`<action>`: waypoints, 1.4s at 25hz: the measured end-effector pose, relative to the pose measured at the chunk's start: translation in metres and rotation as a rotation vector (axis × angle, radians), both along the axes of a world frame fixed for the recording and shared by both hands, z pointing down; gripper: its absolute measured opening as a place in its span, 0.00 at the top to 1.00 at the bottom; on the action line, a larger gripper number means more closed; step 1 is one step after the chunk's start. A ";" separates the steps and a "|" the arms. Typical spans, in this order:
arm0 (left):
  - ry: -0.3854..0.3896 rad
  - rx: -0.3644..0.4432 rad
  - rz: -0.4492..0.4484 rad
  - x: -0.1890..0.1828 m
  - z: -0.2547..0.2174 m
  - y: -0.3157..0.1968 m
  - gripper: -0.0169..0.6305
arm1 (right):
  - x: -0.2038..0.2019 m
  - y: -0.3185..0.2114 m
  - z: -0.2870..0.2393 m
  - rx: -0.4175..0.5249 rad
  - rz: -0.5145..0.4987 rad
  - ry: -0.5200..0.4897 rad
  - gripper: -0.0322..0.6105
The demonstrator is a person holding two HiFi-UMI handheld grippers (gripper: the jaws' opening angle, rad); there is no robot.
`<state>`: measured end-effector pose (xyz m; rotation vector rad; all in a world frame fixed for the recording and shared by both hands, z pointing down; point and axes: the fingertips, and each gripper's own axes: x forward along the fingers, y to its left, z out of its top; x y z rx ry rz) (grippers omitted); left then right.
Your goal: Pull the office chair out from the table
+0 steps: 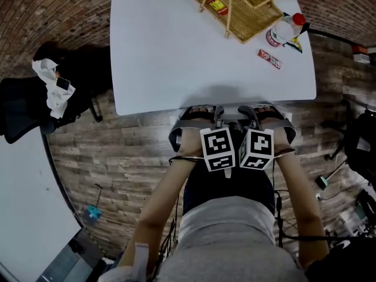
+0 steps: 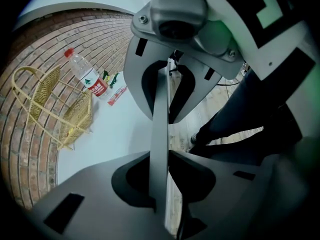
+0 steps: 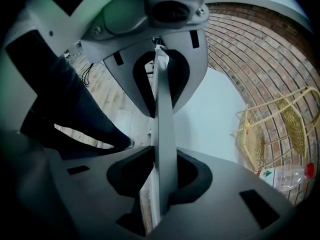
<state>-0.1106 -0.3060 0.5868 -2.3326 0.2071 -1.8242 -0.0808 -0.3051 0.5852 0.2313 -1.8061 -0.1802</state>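
Observation:
The office chair is tucked under the near edge of the white table (image 1: 170,57); only the grey top rim of its backrest (image 1: 174,138) shows, the seat being hidden by the person's body. Both grippers point steeply down side by side at that rim. The left gripper (image 1: 205,113) is shut on the thin grey backrest edge (image 2: 161,104), which runs straight between its jaws (image 2: 162,134). The right gripper (image 1: 258,111) is shut on the same edge (image 3: 164,94), pinched between its jaws (image 3: 162,136).
On the far part of the table lie a wicker basket (image 1: 241,4), a water bottle (image 1: 285,28) and a red packet (image 1: 270,59). A black chair with a white cloth (image 1: 50,84) stands at left, another chair base (image 1: 358,140) at right. Cables (image 1: 282,216) trail on the wooden floor.

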 end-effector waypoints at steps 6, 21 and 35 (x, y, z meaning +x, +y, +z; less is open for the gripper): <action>-0.013 0.002 0.014 -0.003 -0.001 0.015 0.83 | -0.002 0.018 0.000 -0.018 0.006 -0.009 0.81; -0.016 -0.041 -0.057 0.006 0.001 0.119 0.84 | 0.008 0.116 0.001 -0.018 -0.057 -0.019 0.81; -0.022 -0.049 -0.194 0.024 0.005 0.242 0.84 | 0.020 0.237 -0.001 -0.040 -0.155 -0.057 0.81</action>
